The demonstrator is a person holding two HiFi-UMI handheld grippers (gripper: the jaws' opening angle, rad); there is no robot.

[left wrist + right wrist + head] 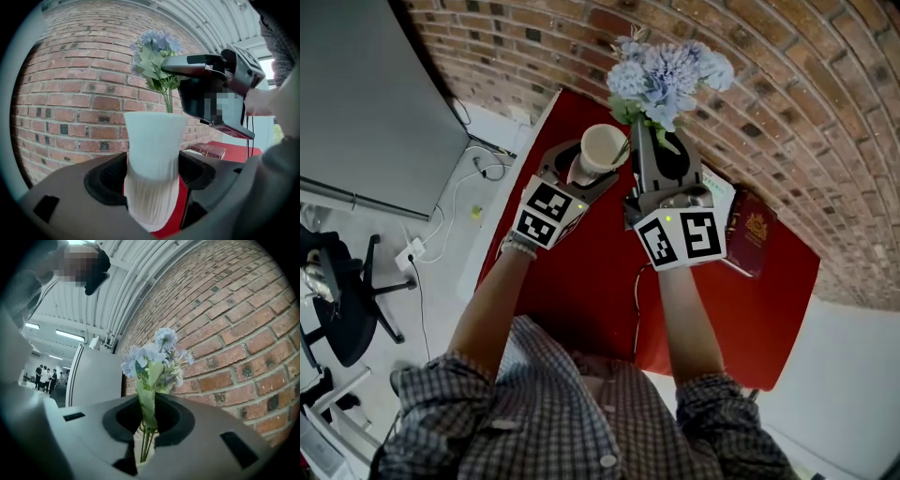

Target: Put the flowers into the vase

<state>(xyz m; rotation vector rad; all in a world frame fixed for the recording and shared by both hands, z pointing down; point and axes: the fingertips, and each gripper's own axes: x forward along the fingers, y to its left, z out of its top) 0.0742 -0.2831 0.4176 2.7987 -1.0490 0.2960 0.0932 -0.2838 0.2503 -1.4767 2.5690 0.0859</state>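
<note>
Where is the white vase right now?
In the head view the white vase sits upper centre, clamped in the left gripper over the red table, just left of the blue flowers.

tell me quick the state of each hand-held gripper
Left hand-held gripper: closed on the white vase.
Right hand-held gripper: closed on the flowers, by the stems.

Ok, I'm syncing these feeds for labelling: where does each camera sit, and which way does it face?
Head view: on the person's head, steeply down onto the red table; forearms, left gripper and right gripper show.
Left gripper view: on the left gripper, along jaws clamping the white vase; brick wall behind, the right gripper at upper right.
Right gripper view: on the right gripper, angled up along jaws clamping the flowers.
Shared: all three show the flowers.
</note>
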